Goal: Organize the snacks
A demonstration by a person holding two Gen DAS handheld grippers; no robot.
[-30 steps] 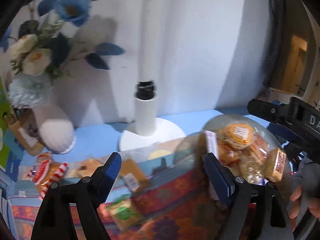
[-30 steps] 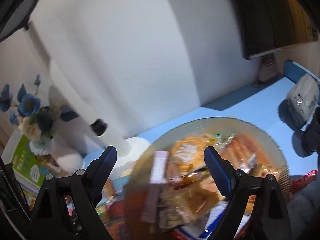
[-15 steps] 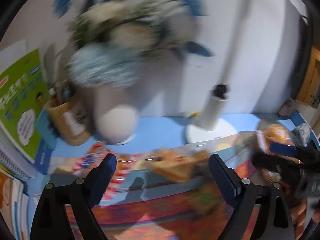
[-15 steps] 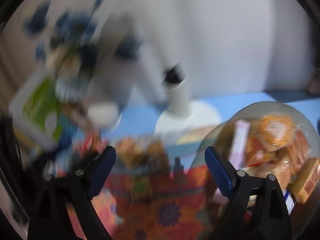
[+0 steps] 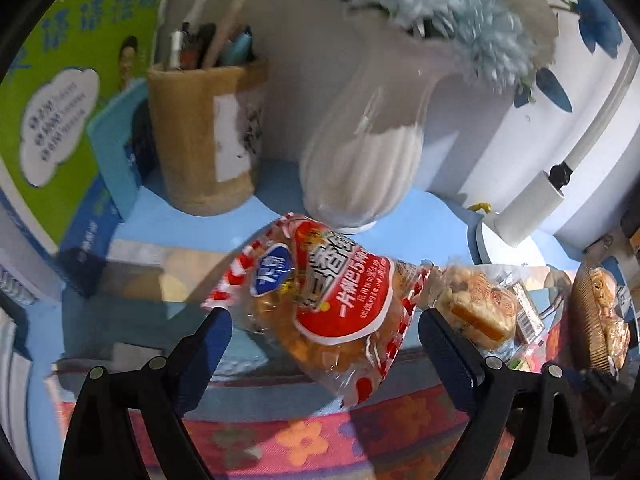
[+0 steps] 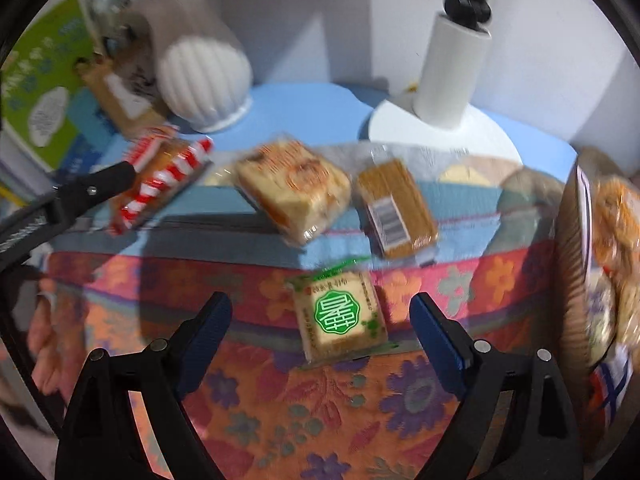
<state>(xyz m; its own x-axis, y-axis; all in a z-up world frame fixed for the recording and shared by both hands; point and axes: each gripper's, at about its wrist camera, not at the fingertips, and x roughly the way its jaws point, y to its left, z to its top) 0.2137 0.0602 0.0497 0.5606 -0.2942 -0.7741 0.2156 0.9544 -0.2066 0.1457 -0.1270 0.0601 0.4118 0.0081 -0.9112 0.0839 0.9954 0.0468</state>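
My left gripper (image 5: 324, 340) is open, its fingers on either side of a red-and-white wrapped bun (image 5: 324, 300) lying on the floral cloth. A wrapped cake (image 5: 476, 312) lies to its right. My right gripper (image 6: 320, 332) is open around a green-labelled snack packet (image 6: 340, 316). Beyond it lie the wrapped cake (image 6: 292, 188), a brown packet with a barcode (image 6: 396, 204) and the red-and-white bun (image 6: 160, 180). A wicker bowl of snacks (image 6: 576, 280) stands at the right edge. The left gripper's finger (image 6: 96, 188) shows by the bun.
A white ribbed vase (image 5: 360, 160) with blue flowers, a pen holder (image 5: 208, 136) and a green book (image 5: 60, 80) stand at the back left. A white lamp base (image 6: 440, 128) stands behind the snacks. The bowl also shows in the left wrist view (image 5: 600, 320).
Both grippers have swung left and down from the bowl. The left now frames the red-and-white bun; the right now frames the green-labelled packet. Both stay open.
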